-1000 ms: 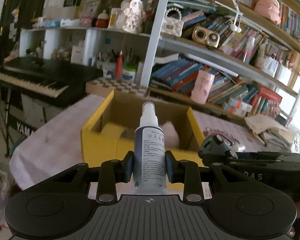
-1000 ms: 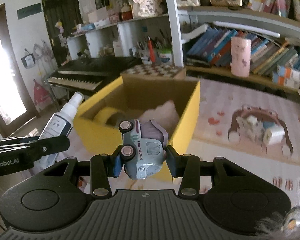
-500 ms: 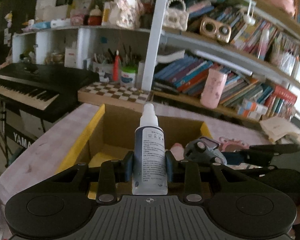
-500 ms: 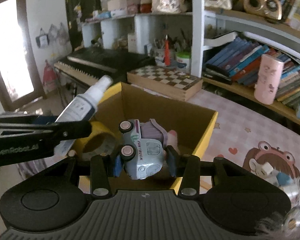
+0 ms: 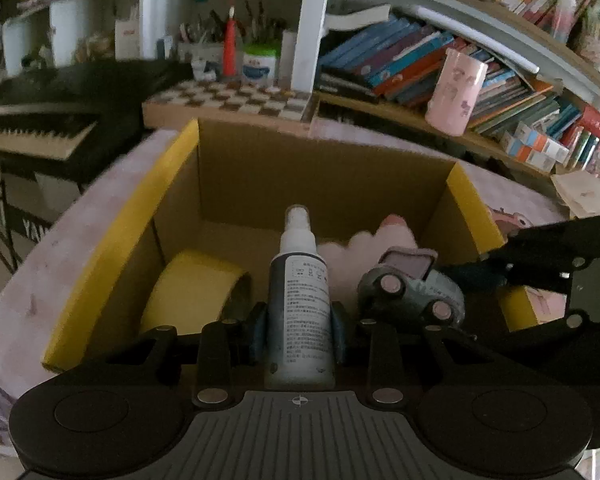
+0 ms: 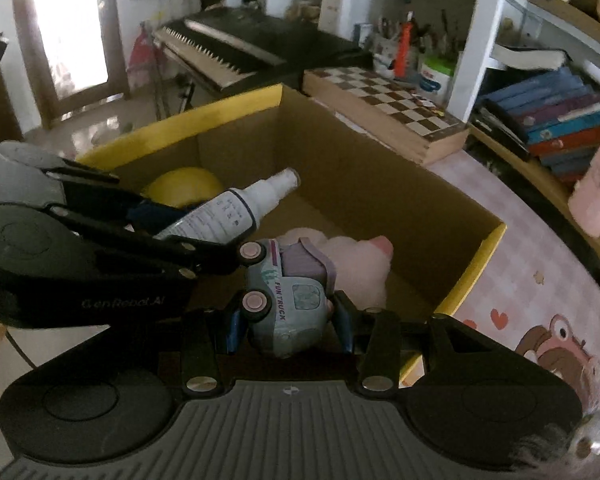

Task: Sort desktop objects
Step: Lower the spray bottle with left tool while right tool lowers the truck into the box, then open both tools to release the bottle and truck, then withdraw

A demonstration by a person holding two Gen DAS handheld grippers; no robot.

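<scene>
My left gripper (image 5: 299,334) is shut on a spray bottle (image 5: 300,304) with a white cap and dark label, held over the open yellow cardboard box (image 5: 112,236). My right gripper (image 6: 288,326) is shut on a pale blue toy truck (image 6: 290,300) marked FUN TRUCK, also over the box (image 6: 476,276). In the left wrist view the truck (image 5: 412,288) hangs just right of the bottle. In the right wrist view the bottle (image 6: 236,208) lies tilted to the left. Inside the box lie a yellow tape roll (image 5: 188,292) and a pink plush toy (image 6: 356,264).
A chessboard (image 6: 388,108) sits behind the box, with a bookshelf and a pink cup (image 5: 456,92) beyond. A black keyboard piano (image 6: 236,48) stands at the left. The pink patterned tablecloth (image 6: 540,300) has a cartoon print at the right.
Both grippers have moved forward and lowered over the box, tilting down toward its inside. The bottle and the truck stay held and are now close together.
</scene>
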